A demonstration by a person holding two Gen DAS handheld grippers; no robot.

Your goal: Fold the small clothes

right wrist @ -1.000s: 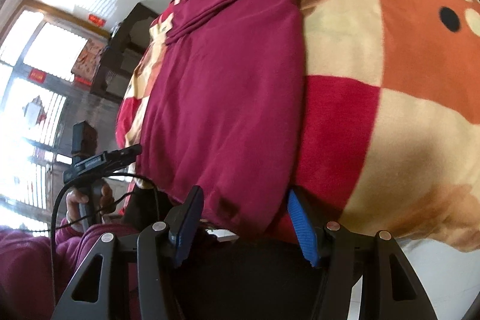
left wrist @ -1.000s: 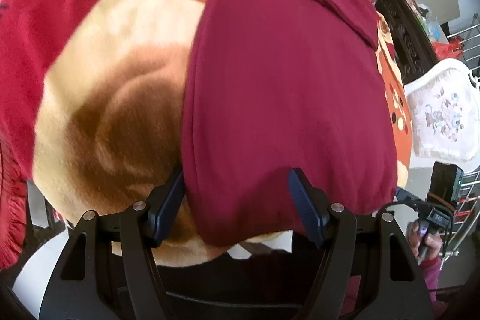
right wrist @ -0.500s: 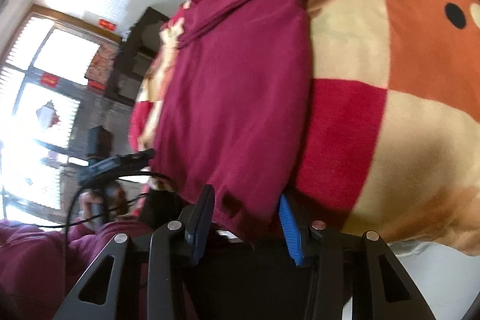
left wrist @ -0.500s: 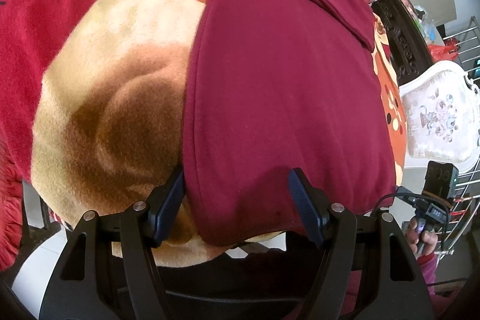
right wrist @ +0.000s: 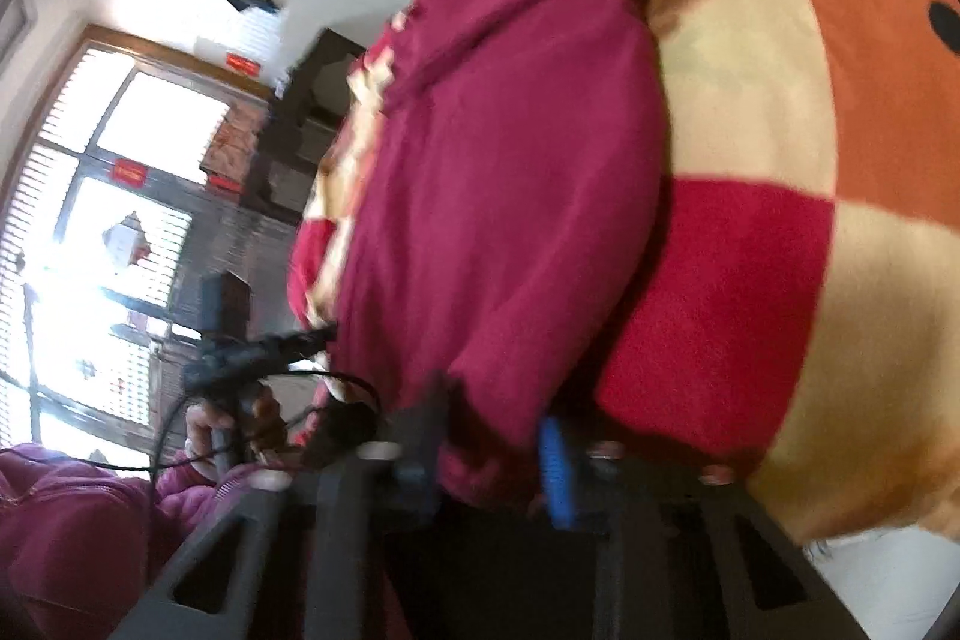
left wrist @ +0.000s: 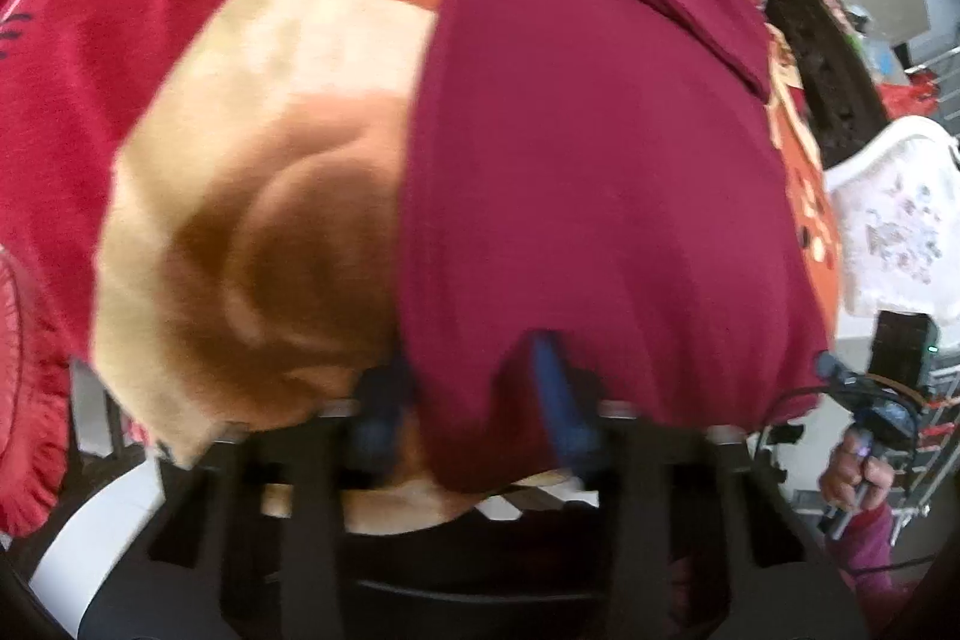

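A dark red garment [left wrist: 588,148] lies flat on a red, cream and orange checked blanket [left wrist: 252,58], sleeves folded at the far end. My left gripper [left wrist: 474,400] is closing on the garment's near left corner, with the hem bunched between its fingers. In the right wrist view the same garment [right wrist: 516,172] lies on the blanket [right wrist: 780,220]. My right gripper [right wrist: 492,454] is pinched on the near right corner of the hem. Both views are blurred by motion.
A white patterned chair back [left wrist: 894,226] stands to the right of the bed. The other gripper, held in a hand, shows at the edge of each view [left wrist: 864,436] [right wrist: 240,364]. Bright windows [right wrist: 108,196] and dark furniture [right wrist: 300,148] lie beyond the bed.
Both grippers have gone from wide open around the hem to pinched on the fabric. The right one began closing first. The hem is now bunched and slightly lifted.
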